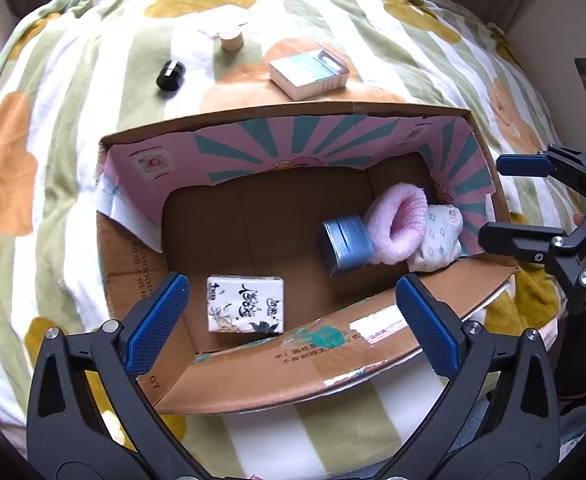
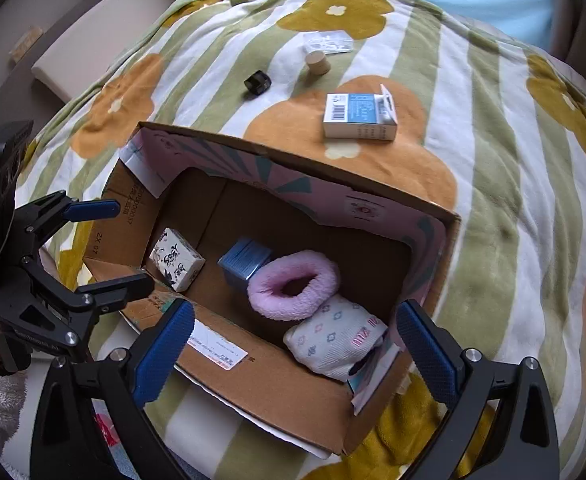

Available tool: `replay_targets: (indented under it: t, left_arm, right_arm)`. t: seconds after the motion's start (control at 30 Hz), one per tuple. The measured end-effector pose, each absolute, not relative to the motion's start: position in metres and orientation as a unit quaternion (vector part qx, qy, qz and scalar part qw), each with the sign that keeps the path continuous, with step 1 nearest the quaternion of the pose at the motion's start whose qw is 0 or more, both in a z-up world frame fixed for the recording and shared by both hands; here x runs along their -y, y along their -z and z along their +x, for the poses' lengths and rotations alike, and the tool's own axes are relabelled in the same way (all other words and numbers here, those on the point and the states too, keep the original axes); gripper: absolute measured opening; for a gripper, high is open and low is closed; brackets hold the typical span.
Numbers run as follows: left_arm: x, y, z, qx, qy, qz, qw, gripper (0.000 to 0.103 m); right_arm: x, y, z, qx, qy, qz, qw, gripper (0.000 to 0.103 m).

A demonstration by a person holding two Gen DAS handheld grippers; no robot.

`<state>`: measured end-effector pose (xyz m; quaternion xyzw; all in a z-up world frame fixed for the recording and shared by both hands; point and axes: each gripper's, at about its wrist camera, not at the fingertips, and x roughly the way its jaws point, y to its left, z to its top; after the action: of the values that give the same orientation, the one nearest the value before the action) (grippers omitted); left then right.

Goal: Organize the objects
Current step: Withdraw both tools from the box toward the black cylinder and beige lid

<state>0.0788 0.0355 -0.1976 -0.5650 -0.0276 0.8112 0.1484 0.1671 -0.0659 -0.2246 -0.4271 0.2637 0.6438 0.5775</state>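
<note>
Inside, cardboard box [image 1: 373, 352] holds tissue pack [image 1: 246, 304], socks (both grippers' fingers [image 1: 157, 320] spread, empty).

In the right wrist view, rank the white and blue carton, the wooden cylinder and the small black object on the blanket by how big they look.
1. white and blue carton
2. wooden cylinder
3. small black object; close to the cylinder in apparent size, so that order is unsure.

Soft daylight, sharp focus, strong fisheye bending, dark corners.

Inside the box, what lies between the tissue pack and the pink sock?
A blue tin stands between the tissue pack and the pink sock, touching the sock; both views show it.
</note>
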Motion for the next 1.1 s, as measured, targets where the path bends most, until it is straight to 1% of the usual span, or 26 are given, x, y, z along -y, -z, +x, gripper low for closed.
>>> replay_targets:
  t: [0.23, 0.37, 0.67, 0.97, 1.1]
  left_arm:
    - [-0.027, 0.192, 0.082, 0.049, -0.814, -0.559, 0.15, 0.103]
    - [-0.024, 0.188, 0.082, 0.051, -0.815, -0.556, 0.152, 0.103]
    - [-0.015, 0.182, 0.078, 0.056, -0.814, -0.554, 0.163, 0.103]
    - [0.002, 0.162, 0.064, 0.043, -0.829, -0.538, 0.146, 0.103]
    - [0.012, 0.15, 0.053, 0.039, -0.835, -0.53, 0.14, 0.103]
  right_arm:
    - [0.07, 0.218, 0.166, -0.253, -0.64, -0.425, 0.588, 0.101]
    - [0.068, 0.213, 0.162, -0.237, -0.634, -0.428, 0.599, 0.101]
    - [0.065, 0.208, 0.158, -0.229, -0.626, -0.428, 0.611, 0.101]
    - [0.059, 0.192, 0.155, -0.231, -0.625, -0.412, 0.622, 0.101]
    - [0.054, 0.179, 0.15, -0.216, -0.625, -0.405, 0.631, 0.101]
